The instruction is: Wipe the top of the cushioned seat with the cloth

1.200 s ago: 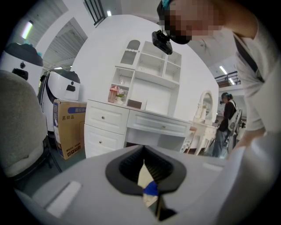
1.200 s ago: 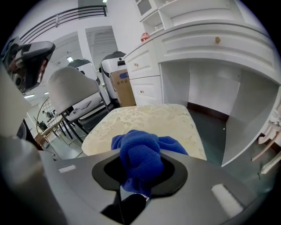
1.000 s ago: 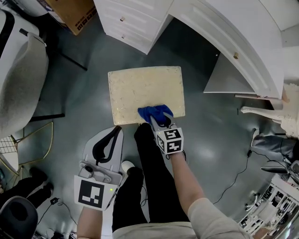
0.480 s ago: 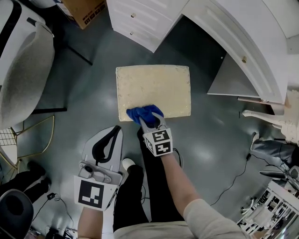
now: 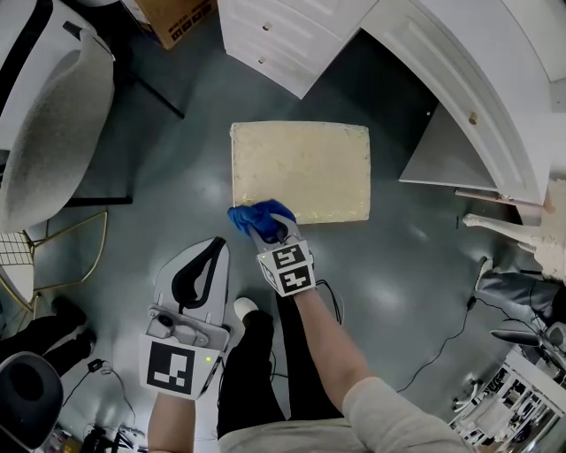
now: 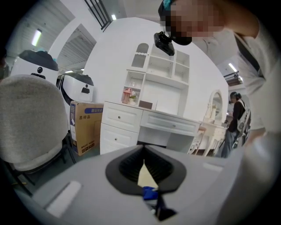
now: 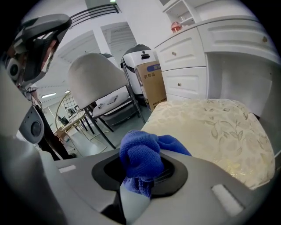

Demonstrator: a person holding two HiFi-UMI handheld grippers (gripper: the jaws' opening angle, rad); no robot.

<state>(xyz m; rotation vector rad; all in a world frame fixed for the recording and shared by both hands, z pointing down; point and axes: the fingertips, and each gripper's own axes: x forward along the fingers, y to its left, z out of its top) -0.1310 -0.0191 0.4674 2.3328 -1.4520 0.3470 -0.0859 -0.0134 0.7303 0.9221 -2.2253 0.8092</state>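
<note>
The cushioned seat (image 5: 301, 168) is a cream rectangular pad with a leaf pattern, low on the grey floor. The blue cloth (image 5: 257, 217) is bunched at its near left corner, partly hanging over the edge. My right gripper (image 5: 265, 232) is shut on the cloth, which bulges between its jaws (image 7: 140, 158), with the seat (image 7: 210, 127) stretching away to the right. My left gripper (image 5: 208, 257) hangs to the left of my legs, off the seat, its jaws shut with nothing in them. Through their slit I glimpse the cloth (image 6: 149, 192).
White drawers and a desk (image 5: 292, 35) stand behind the seat. A grey upholstered chair (image 5: 53, 133) is at the left and a cardboard box (image 5: 172, 13) at the top. Cables (image 5: 460, 318) trail on the floor at the right. My legs (image 5: 265, 354) are just below the seat.
My right gripper has dragged the cloth leftward along the seat's near edge, from right of centre to the near left corner. The left gripper has stayed put.
</note>
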